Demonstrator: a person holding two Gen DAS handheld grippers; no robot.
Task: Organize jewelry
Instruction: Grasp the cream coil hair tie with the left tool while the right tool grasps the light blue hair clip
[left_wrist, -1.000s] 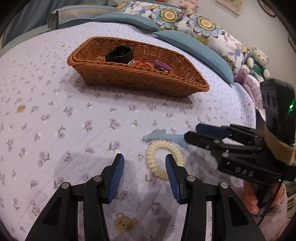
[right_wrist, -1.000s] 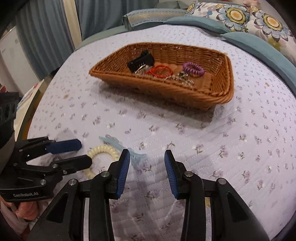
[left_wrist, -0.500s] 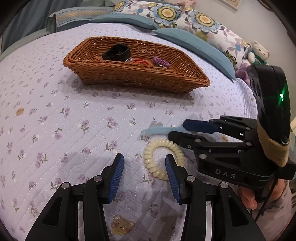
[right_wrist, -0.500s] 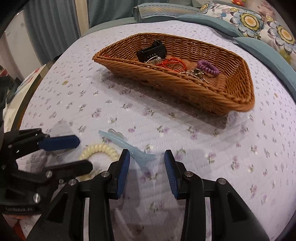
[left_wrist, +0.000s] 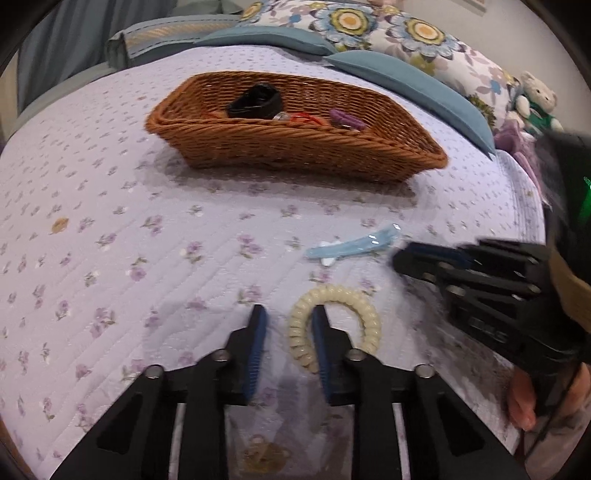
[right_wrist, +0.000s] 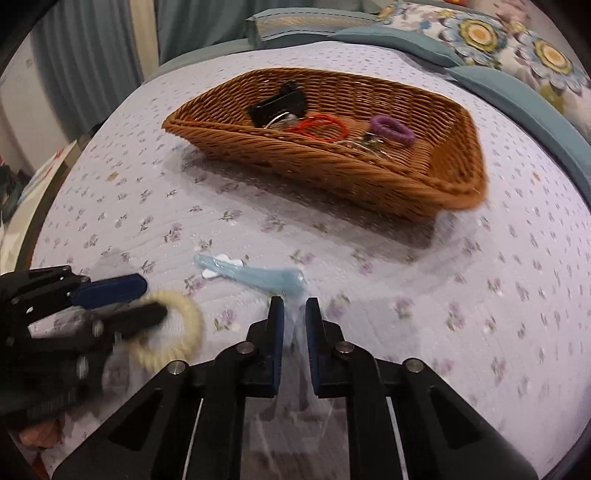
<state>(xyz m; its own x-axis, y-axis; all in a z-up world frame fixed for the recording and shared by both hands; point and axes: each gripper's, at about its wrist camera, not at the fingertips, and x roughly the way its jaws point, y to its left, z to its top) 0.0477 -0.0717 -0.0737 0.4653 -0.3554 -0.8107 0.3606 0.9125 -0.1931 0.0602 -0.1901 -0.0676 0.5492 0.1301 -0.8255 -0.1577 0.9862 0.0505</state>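
Observation:
A cream spiral hair tie (left_wrist: 364, 314) lies on the lilac bedspread. My left gripper (left_wrist: 290, 325) is half closed around its left side, one finger inside the ring, one outside. It also shows in the right wrist view (right_wrist: 173, 332). A light blue hair clip (left_wrist: 354, 245) lies beyond it. My right gripper (right_wrist: 294, 314) has narrowed to a small gap at the clip's near end (right_wrist: 258, 275); the jaws are not pressed on it. A brown wicker basket (left_wrist: 295, 147) holds a black clip, a red band and a purple hair tie.
Floral pillows (left_wrist: 388, 33) and a blue cushion edge line the far side of the bed. A teddy bear (left_wrist: 535, 99) sits at the far right. The bed edge and curtains (right_wrist: 92, 55) are at the left in the right wrist view.
Both grippers moved forward and lower. The left jaws narrowed around the cream hair tie's side. The right jaws narrowed at the blue clip's end.

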